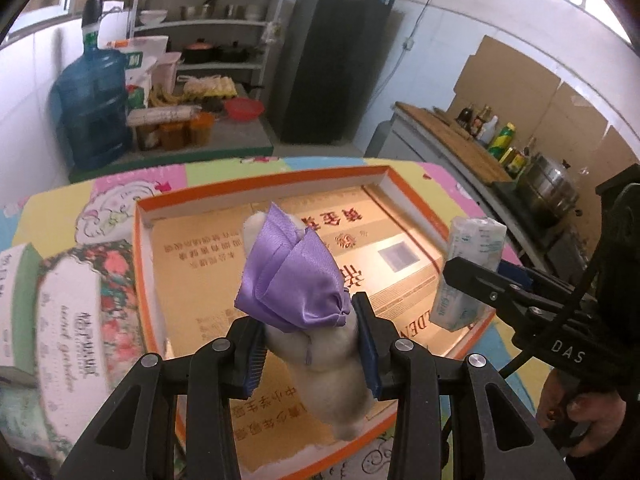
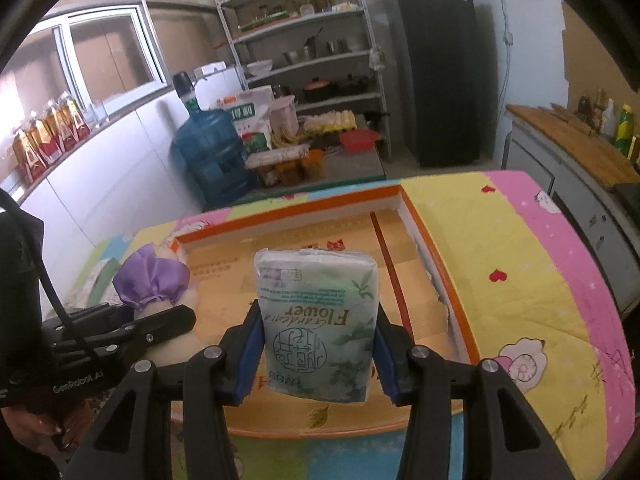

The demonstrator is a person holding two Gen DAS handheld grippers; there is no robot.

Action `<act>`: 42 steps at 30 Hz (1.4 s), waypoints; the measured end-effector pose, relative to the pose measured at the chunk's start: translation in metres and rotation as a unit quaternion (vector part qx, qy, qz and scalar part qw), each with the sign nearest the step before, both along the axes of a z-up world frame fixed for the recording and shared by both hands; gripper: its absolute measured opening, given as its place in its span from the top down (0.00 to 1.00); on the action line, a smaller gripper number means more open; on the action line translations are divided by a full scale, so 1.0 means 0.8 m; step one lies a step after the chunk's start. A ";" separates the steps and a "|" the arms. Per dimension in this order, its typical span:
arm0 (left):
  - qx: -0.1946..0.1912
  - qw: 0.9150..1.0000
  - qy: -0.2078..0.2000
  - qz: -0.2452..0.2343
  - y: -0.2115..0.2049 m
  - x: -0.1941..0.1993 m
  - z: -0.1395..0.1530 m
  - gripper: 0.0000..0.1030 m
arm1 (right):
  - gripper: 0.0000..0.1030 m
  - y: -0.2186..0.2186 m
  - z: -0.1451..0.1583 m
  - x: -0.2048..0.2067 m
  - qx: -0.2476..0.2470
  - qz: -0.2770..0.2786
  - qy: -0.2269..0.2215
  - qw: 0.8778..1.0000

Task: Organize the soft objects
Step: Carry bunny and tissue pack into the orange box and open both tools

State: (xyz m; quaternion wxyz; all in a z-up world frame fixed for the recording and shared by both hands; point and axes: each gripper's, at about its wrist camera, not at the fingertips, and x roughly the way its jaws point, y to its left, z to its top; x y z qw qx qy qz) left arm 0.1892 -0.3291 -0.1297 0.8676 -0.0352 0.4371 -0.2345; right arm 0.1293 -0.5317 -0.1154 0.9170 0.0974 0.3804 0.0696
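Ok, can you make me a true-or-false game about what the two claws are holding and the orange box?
1. The left claw is holding a white plush toy with a purple bow. True.
2. The right claw is empty. False: it is shut on a tissue pack.
3. The orange box is already full of toys. False: its cardboard bottom shows, with nothing lying in it.
4. Both claws are above the orange box. True.
5. The table has a plain white cover. False: the tablecloth is colourful, with yellow and pink patches.
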 end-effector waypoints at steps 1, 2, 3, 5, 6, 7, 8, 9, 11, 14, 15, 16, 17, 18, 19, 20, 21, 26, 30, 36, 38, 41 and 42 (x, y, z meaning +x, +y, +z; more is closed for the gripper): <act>0.001 1.000 0.003 0.000 -0.002 0.002 -0.004 0.61 | 0.52 -0.002 -0.006 0.004 0.001 0.000 0.005 1.000; 0.001 1.000 0.008 0.000 -0.004 0.005 -0.008 0.61 | 0.52 -0.003 -0.010 0.007 0.001 0.000 0.011 1.000; 0.000 1.000 0.014 0.002 -0.005 0.008 -0.012 0.61 | 0.52 -0.004 -0.016 0.011 0.001 -0.001 0.018 1.000; -0.001 1.000 0.023 0.006 -0.007 0.010 -0.020 0.61 | 0.52 -0.005 -0.022 0.015 0.001 -0.001 0.026 1.000; 0.000 1.000 0.026 0.008 -0.008 0.012 -0.023 0.60 | 0.52 -0.006 -0.026 0.018 0.001 -0.001 0.030 1.000; 0.002 1.000 0.028 0.010 -0.008 0.013 -0.026 0.60 | 0.52 -0.006 -0.028 0.020 0.000 -0.001 0.033 0.999; 0.004 0.999 0.029 0.012 -0.008 0.015 -0.029 0.59 | 0.52 -0.006 -0.031 0.021 -0.001 -0.001 0.034 0.999; 0.005 0.999 0.031 0.012 -0.008 0.017 -0.030 0.58 | 0.52 -0.007 -0.034 0.023 -0.002 -0.003 0.037 0.999; 0.001 0.999 0.034 0.006 -0.010 0.020 -0.034 0.56 | 0.50 -0.009 -0.039 0.026 0.005 -0.004 0.040 0.999; -0.007 0.999 0.046 -0.009 -0.013 0.025 -0.040 0.48 | 0.34 -0.011 -0.043 0.027 0.013 -0.009 0.042 0.999; -0.011 0.999 0.052 -0.010 -0.013 0.027 -0.042 0.43 | 0.27 -0.012 -0.043 0.027 0.017 -0.011 0.040 0.999; -0.015 0.999 0.051 -0.008 -0.013 0.027 -0.042 0.40 | 0.25 -0.013 -0.043 0.026 0.020 -0.013 0.037 0.999; -0.016 0.999 0.046 -0.006 -0.011 0.027 -0.041 0.36 | 0.25 -0.015 -0.042 0.025 0.022 -0.015 0.034 0.999; -0.017 0.999 0.036 -0.004 -0.010 0.025 -0.039 0.33 | 0.25 -0.015 -0.040 0.024 0.025 -0.016 0.030 0.999; -0.017 0.999 0.030 -0.003 -0.010 0.024 -0.037 0.31 | 0.25 -0.016 -0.038 0.023 0.028 -0.018 0.027 0.999; -0.016 1.000 0.023 -0.003 -0.009 0.023 -0.034 0.29 | 0.25 -0.017 -0.036 0.021 0.030 -0.019 0.025 0.999; -0.017 1.000 0.016 -0.004 -0.009 0.022 -0.030 0.29 | 0.25 -0.018 -0.034 0.020 0.033 -0.020 0.024 0.999; -0.024 1.000 0.013 -0.008 -0.004 0.016 -0.018 0.28 | 0.25 -0.020 -0.025 0.014 0.040 -0.029 0.017 0.999; -0.036 0.999 0.003 -0.006 0.006 0.008 -0.003 0.28 | 0.25 -0.017 -0.012 0.004 0.049 -0.034 0.007 0.998; -0.050 0.998 -0.029 0.007 0.023 -0.009 0.031 0.25 | 0.25 -0.005 0.018 -0.017 0.068 -0.040 -0.017 0.997; -0.056 0.998 -0.033 0.007 0.031 -0.015 0.044 0.25 | 0.25 0.000 0.028 -0.025 0.073 -0.040 -0.026 0.996; -0.057 0.997 -0.048 0.007 0.041 -0.026 0.061 0.25 | 0.25 0.012 0.043 -0.037 0.077 -0.040 -0.038 0.996; -0.059 0.997 -0.053 0.005 0.046 -0.030 0.068 0.25 | 0.25 0.016 0.048 -0.041 0.077 -0.040 -0.041 0.995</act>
